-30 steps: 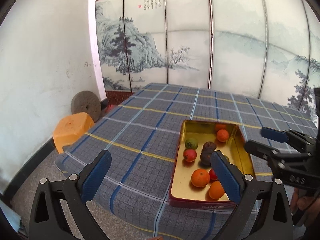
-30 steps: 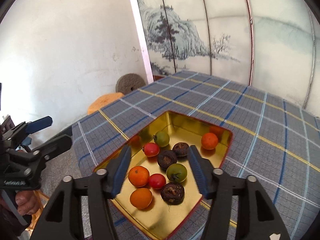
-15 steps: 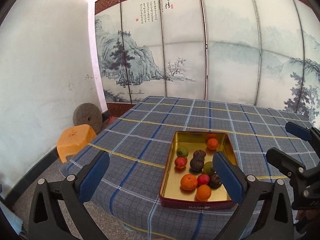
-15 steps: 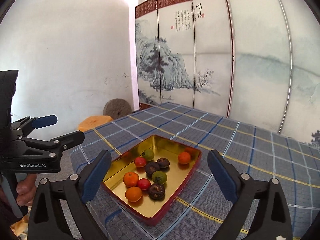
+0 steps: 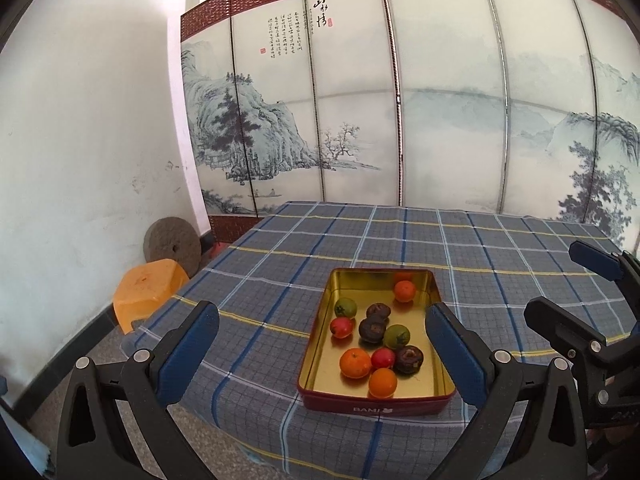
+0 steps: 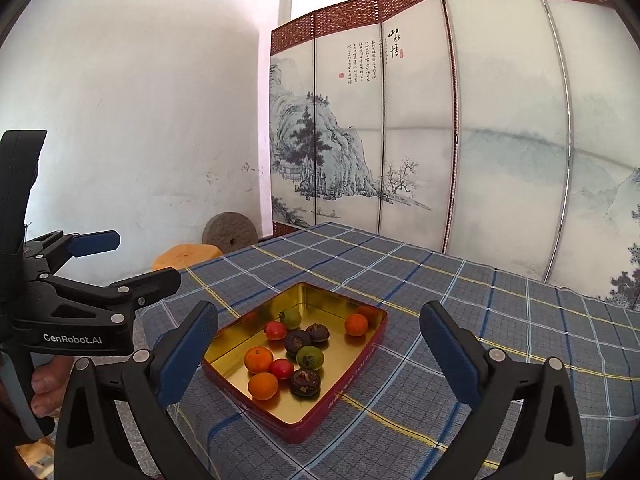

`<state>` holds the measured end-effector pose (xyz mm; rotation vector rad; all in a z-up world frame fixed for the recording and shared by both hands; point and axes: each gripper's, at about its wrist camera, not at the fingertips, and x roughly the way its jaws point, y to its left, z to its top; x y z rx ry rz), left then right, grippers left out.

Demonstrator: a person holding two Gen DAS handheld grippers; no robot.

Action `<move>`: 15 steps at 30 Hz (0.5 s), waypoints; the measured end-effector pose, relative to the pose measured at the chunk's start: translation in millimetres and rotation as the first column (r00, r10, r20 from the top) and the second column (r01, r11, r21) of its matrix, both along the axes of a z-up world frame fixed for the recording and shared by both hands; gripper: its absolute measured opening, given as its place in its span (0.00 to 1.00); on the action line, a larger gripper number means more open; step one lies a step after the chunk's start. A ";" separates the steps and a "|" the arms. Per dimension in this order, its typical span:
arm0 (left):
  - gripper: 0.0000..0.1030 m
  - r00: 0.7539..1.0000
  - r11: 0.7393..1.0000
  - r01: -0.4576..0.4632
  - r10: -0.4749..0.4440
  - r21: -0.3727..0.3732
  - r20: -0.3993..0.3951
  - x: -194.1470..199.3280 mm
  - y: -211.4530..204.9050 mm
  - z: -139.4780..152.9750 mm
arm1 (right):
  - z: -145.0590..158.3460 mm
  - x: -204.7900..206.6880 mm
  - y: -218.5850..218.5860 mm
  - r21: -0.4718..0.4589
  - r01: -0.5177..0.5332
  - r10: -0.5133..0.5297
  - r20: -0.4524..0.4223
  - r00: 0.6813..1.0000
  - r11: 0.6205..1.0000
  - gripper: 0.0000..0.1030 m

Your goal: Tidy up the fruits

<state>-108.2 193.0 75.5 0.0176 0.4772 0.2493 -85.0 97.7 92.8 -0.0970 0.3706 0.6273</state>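
Covering the table, a plaid cloth (image 5: pixel 280 280) fronts a painted screen (image 5: pixel 440 120); both tools gape empty.

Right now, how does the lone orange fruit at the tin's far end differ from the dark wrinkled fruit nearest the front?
The lone orange fruit is bright, smooth-skinned and sits apart by the far wall of the gold-lined red tin. The dark wrinkled fruit is brown-black, rough, and crowded against a small red fruit near the front. Both are round, of similar size, and rest inside the tin.

Both wrist views look slightly downward, sharing the fruit tin (image 5: pixel 376 400) on the table (image 5: pixel 500 264).
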 end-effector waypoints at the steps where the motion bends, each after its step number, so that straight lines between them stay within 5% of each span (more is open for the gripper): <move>1: 1.00 1.000 1.000 0.006 -0.006 -0.005 -0.004 0.3 -1.1 0.7 | 0.2 -0.1 -2.9 0.003 0.005 -0.005 0.000 1.000 1.000 0.98; 9: 1.00 0.999 1.000 -0.002 0.002 -0.008 -0.034 7.8 -5.5 4.9 | -21.5 24.5 -35.5 -0.027 0.063 -0.065 -0.067 0.996 0.998 0.99; 15: 1.00 0.997 1.000 -0.013 0.015 0.021 -0.073 16.3 -9.9 0.8 | -71.6 98.7 -97.6 -0.198 0.188 -0.231 -0.223 0.947 0.962 0.99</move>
